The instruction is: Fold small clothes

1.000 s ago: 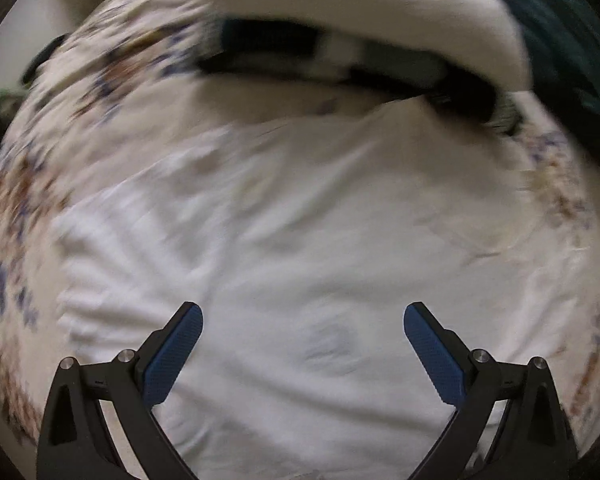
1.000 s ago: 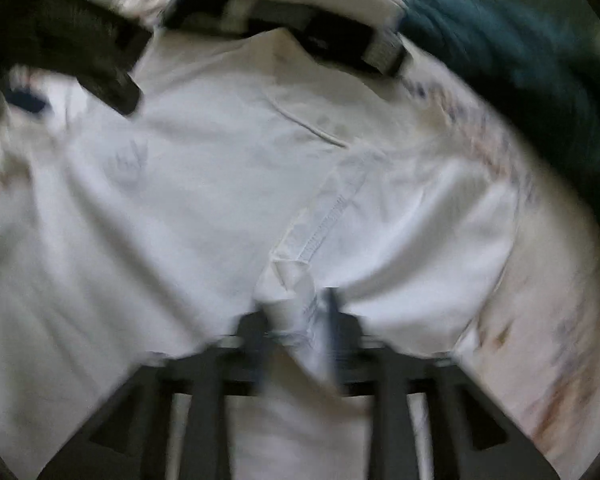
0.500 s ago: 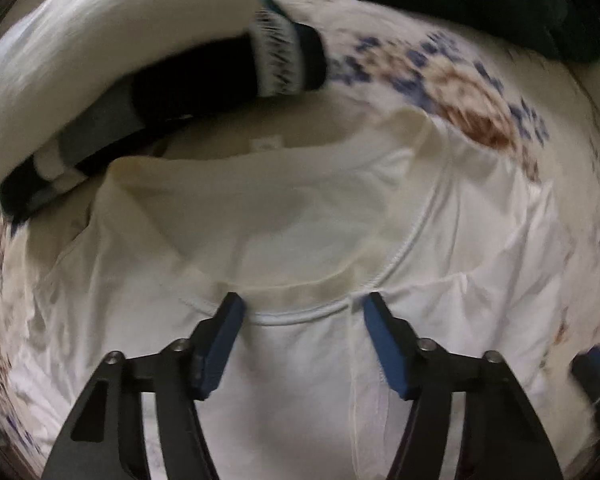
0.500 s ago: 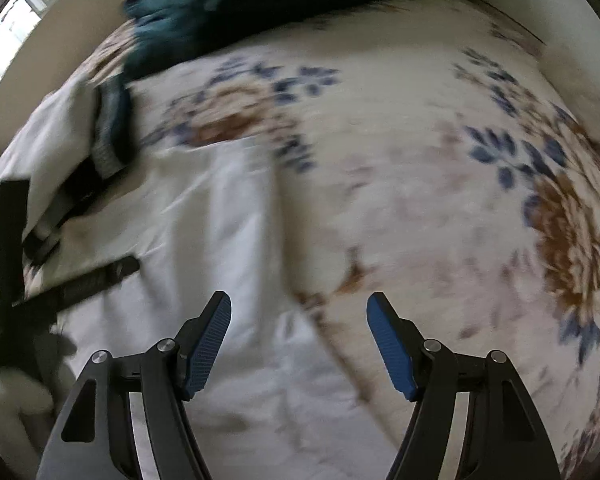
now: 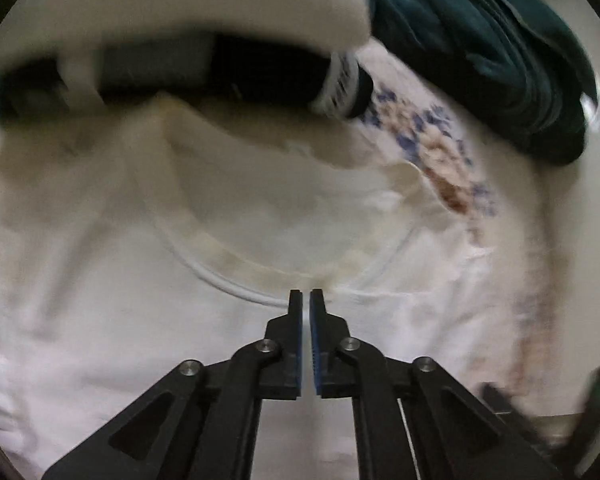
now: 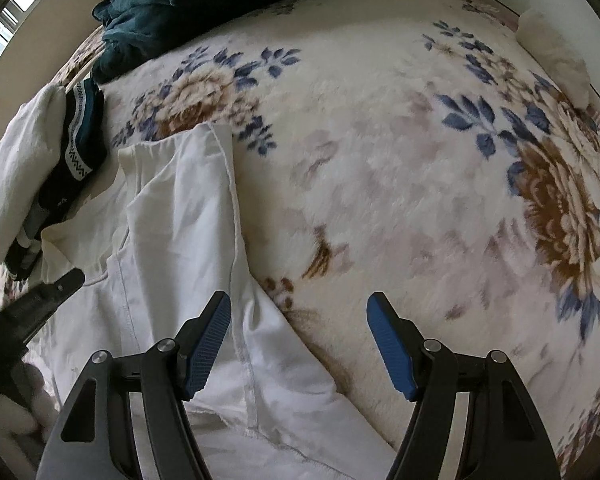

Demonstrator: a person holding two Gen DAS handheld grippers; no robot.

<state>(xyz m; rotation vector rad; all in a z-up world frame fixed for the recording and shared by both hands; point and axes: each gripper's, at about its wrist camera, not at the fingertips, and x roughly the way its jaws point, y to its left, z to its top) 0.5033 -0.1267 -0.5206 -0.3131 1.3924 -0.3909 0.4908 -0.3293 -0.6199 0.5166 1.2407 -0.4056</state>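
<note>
On floral blanket (image 6: 380, 184), white shirt (image 6: 172, 240)

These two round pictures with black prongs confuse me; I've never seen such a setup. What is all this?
Each picture comes from a camera on a hand-held two-finger gripper, looking along its fingers. A person holds one in each hand; there is no robot. The left gripper is closing its jaws at the collar of a white T-shirt; whether cloth is pinched between them I cannot tell. The right gripper is open and holds nothing, above the shirt's edge. The shirt lies on a flowered blanket, beside folded clothes and a dark green cloth.
</note>
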